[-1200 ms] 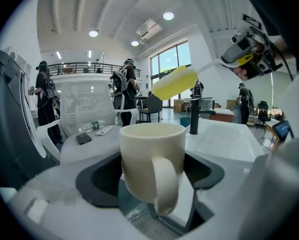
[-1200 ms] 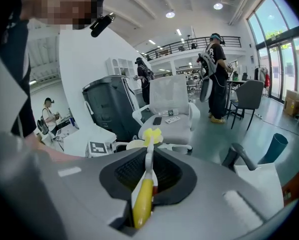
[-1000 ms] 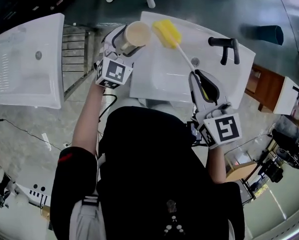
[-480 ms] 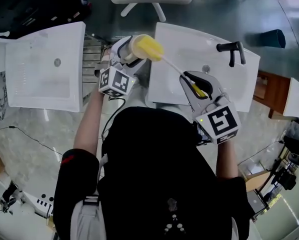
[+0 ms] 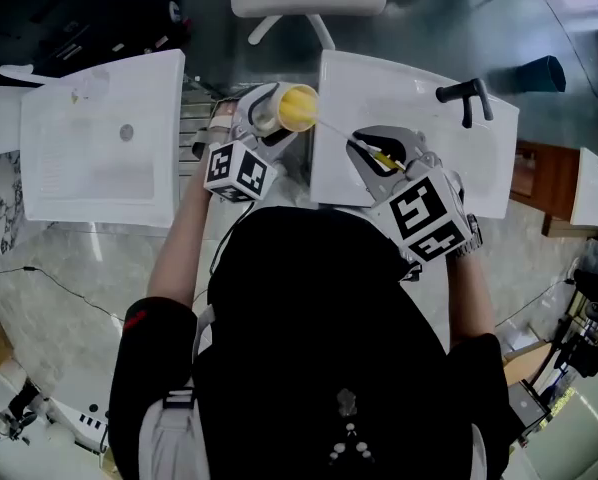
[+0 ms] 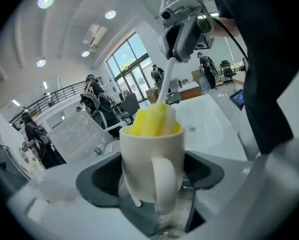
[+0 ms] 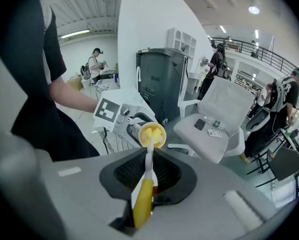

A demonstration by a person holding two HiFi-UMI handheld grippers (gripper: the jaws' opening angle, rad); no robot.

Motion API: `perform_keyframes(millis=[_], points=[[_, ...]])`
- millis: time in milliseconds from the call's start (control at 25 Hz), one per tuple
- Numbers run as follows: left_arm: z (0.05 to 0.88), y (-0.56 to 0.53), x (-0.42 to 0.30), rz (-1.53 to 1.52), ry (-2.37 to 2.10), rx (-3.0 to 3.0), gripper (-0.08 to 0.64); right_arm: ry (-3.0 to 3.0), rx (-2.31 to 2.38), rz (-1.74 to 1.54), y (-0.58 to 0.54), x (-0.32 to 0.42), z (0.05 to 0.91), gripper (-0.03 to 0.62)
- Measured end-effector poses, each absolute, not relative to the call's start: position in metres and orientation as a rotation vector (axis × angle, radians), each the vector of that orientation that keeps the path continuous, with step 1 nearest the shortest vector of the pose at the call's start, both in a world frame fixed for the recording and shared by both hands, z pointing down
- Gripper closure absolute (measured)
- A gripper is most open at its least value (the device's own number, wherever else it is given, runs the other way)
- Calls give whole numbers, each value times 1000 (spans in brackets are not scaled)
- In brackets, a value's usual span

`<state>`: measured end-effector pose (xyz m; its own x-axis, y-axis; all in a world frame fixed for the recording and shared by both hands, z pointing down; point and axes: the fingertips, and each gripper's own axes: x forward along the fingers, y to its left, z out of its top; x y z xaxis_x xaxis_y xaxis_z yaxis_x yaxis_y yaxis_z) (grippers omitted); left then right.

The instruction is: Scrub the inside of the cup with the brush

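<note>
A white cup [image 6: 153, 164] with a handle sits between the jaws of my left gripper [image 5: 251, 118], which is shut on it. The cup [image 5: 279, 108] is tipped with its mouth toward the right gripper. The brush's yellow sponge head [image 5: 299, 107] fills the cup's mouth [image 7: 152, 134] and pokes above the rim [image 6: 154, 120]. Its thin white shaft [image 5: 335, 132] runs back to a yellow handle [image 7: 143, 201] clamped in my right gripper [image 5: 384, 160], which is shut on it. Both grippers are held over the gap beside the white sink [image 5: 364, 88].
A second white basin [image 5: 99, 143] lies at the left, a metal rack [image 5: 201, 103] between the two. A black tap [image 5: 463, 98] stands on the sink's right. A white swivel chair [image 7: 217, 116] is beyond. Several people stand in the background [image 6: 94, 99].
The right gripper has pushed the brush leftward: its yellow head went from outside the cup, to the rim, to inside the cup. Both grippers have drawn closer together.
</note>
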<state>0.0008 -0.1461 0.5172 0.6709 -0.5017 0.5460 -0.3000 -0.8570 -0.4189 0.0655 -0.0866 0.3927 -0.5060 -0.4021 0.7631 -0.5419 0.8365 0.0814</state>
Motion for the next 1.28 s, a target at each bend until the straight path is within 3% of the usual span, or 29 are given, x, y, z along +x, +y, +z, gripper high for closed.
perform_keyframes(millis=[1280], points=[[507,-144,-11,-993,524,-2529,164,-2122,663,264,-96,37,393,551]])
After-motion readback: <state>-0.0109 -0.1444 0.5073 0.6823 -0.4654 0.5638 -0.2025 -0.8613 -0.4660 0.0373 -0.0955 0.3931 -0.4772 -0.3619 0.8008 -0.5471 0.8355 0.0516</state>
